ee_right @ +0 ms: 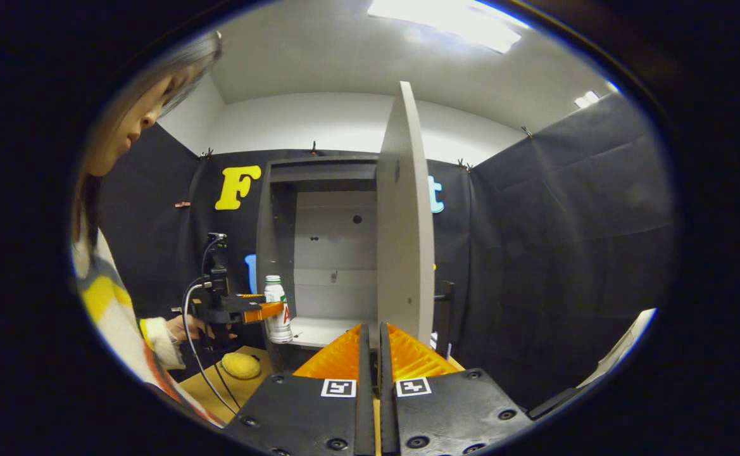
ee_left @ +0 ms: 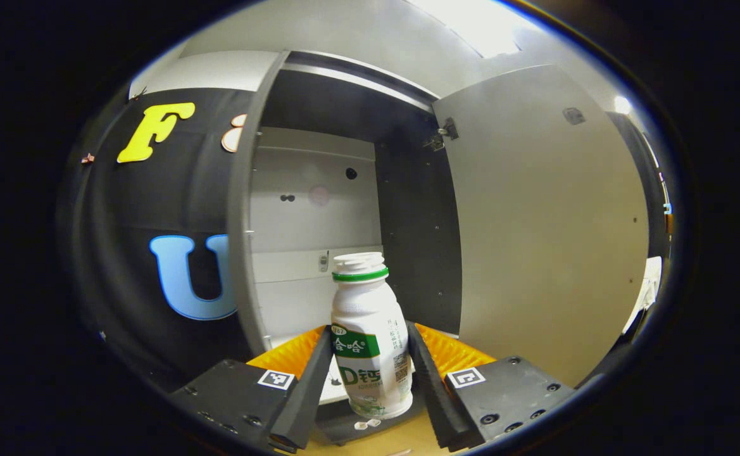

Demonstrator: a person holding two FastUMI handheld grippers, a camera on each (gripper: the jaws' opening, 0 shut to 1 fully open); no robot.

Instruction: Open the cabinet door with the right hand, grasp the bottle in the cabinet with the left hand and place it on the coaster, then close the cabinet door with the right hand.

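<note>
**Bottle gripped, coaster next**

Black cloth walls close in the booth, with a grey cabinet against the back and a wooden bench before it. Its door stands wide open, edge-on in the right gripper view, so the opening step looks done.

The step in hand is the grasp. The left tool has its two fingers on either side of the bottle, pinching it at the label; in the right gripper view the bottle sits at the cabinet's front edge, upright, in that tool, with a hand behind it. Whether it rests on the cabinet floor or is just lifted, I cannot tell.

The right tool has its fingers pressed together, holding nothing, just before the door's edge.

Next, by my judgement, the bottle must be drawn out clear of the cabinet side, kept upright, and lowered onto the coaster. A yellow round thing lies on the bench near the hand; it may be the coaster, but I cannot be sure.

Count: one cabinet, one door, one bottle, two tools, one yellow thing.
</note>
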